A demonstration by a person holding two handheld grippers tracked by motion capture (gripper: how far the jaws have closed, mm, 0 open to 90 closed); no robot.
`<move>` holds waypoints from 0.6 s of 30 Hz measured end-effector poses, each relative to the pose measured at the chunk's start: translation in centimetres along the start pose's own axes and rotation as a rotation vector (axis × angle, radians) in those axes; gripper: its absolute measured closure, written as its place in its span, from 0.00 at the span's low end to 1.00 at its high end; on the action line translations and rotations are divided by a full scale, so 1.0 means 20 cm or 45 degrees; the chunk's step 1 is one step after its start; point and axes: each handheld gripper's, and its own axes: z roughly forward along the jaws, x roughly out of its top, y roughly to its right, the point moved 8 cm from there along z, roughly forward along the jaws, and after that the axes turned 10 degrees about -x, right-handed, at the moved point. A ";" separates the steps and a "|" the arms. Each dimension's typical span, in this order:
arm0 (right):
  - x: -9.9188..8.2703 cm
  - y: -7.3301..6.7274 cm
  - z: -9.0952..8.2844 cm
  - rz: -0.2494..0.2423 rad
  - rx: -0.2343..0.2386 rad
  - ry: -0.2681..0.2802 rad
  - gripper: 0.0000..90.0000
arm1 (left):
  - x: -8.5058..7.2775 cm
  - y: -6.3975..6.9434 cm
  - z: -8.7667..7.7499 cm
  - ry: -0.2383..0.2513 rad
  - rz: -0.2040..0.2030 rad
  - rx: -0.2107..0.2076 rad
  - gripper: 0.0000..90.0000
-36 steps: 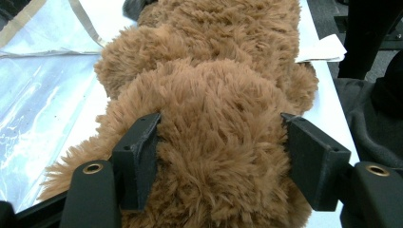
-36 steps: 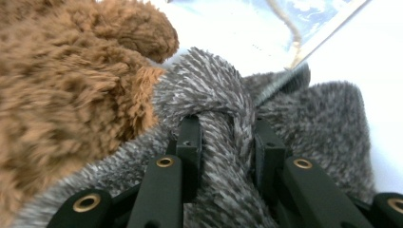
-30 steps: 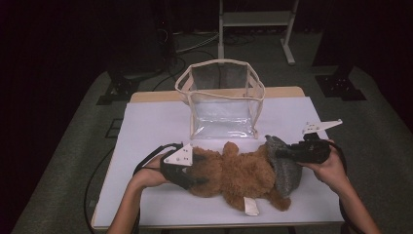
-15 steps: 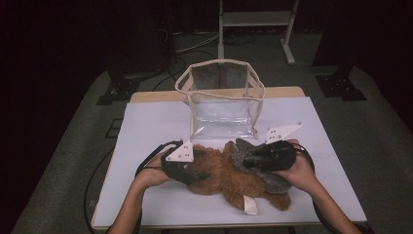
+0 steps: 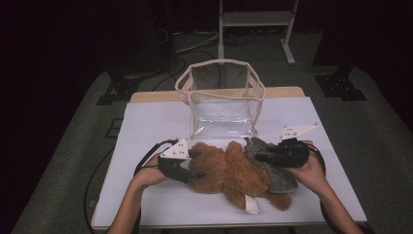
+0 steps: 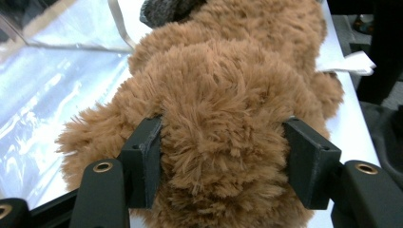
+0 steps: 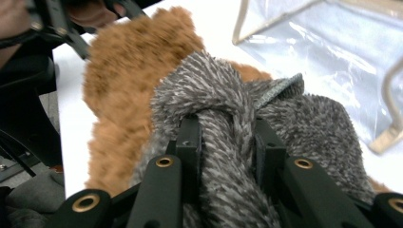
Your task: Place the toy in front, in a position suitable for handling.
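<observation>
A brown plush teddy (image 5: 226, 171) lies on the white table (image 5: 146, 127), partly wrapped in a fuzzy grey garment (image 5: 281, 181). My left gripper (image 5: 197, 165) comes in from the left. Its jaws have just been closing and now press into the teddy's fur (image 6: 223, 95) on both sides of a rounded part, as the left gripper view (image 6: 225, 145) shows. My right gripper (image 5: 260, 157) reaches in from the right and is shut on a bunched fold of the grey garment (image 7: 309, 128), seen close in the right gripper view (image 7: 228, 128).
A clear plastic bag with cream trim (image 5: 221, 102) stands open-topped just behind the teddy. A white tag (image 5: 252, 204) sticks out from the teddy toward the table's front edge. Beyond the table are dark floor and a metal stand (image 5: 253, 19).
The right gripper swung left over the teddy with the grey fabric, then came partly back to the right. The left hand stayed put.
</observation>
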 end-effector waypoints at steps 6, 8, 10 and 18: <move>0.09 -0.13 -0.01 -0.072 0.050 0.049 0.76 | 0.04 0.01 0.06 0.000 0.025 0.030 0.41; 0.12 -0.24 0.04 -0.140 0.078 0.032 0.76 | 0.05 0.01 0.08 0.004 0.030 0.033 0.41; 0.13 -0.29 0.07 -0.186 0.076 0.019 0.76 | 0.05 0.01 0.08 0.003 0.029 0.027 0.41; 0.07 -0.15 0.09 -0.136 -0.041 0.002 0.76 | -0.01 -0.01 0.05 -0.053 0.021 0.056 0.20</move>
